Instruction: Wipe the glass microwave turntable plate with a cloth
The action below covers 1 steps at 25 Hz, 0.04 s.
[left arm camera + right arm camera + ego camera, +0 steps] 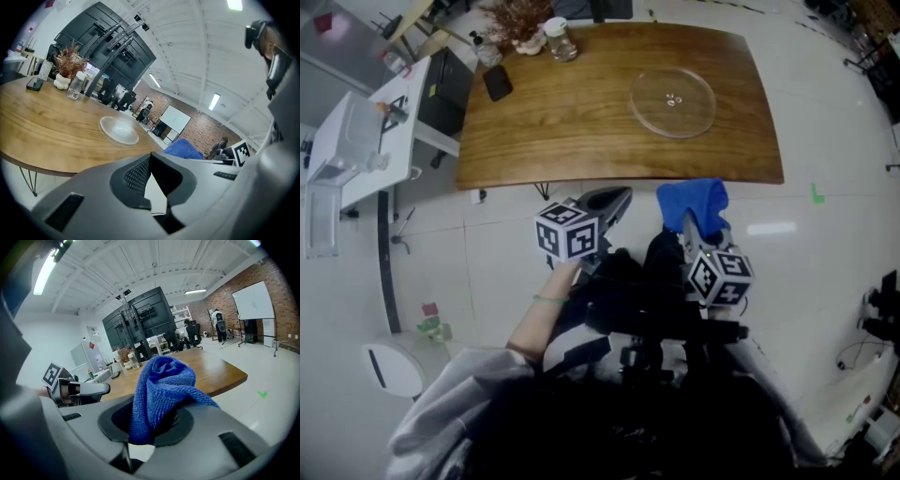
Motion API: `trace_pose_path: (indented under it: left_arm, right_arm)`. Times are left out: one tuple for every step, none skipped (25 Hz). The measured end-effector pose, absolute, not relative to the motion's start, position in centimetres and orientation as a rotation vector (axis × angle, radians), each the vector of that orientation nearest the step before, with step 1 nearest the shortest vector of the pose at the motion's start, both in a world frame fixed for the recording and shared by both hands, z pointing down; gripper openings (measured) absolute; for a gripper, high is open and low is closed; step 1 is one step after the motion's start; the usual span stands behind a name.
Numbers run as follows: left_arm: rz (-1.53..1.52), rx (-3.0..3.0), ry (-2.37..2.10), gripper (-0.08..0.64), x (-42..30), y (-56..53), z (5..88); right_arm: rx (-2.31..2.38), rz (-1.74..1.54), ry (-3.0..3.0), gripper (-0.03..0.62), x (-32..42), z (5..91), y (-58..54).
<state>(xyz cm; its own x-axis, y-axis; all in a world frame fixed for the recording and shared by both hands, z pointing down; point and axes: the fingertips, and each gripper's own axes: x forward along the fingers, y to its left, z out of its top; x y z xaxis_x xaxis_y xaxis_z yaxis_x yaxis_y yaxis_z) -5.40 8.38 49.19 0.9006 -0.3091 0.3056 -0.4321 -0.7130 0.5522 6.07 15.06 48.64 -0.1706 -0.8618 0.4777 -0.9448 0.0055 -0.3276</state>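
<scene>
Head view showed a round glass turntable plate (672, 101) on the wooden table (562, 122). The right gripper (154, 425) pinched a bunched, nubbly blue cloth (161, 385). The left gripper (151, 161) had its jaws pressed together, empty.

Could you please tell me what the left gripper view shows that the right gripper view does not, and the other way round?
Only the left gripper view shows the glass turntable plate lying bare on the wooden table, and the left gripper with its jaws together and nothing between them. Only the right gripper view shows the right gripper with its jaws shut on the blue cloth, and the left gripper from the side. Both views show the table, the cloth and the dried plant at the table's far end.
</scene>
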Motion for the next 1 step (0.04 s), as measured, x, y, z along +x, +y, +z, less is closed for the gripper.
trace_pose_path:
  left_arm:
    - [0.244,2.414,-0.534,-0.008,-5.60,8.34,49.18]
  right_arm:
    - [1.919,0.889,-2.126,0.081,5.82,48.70,15.11]
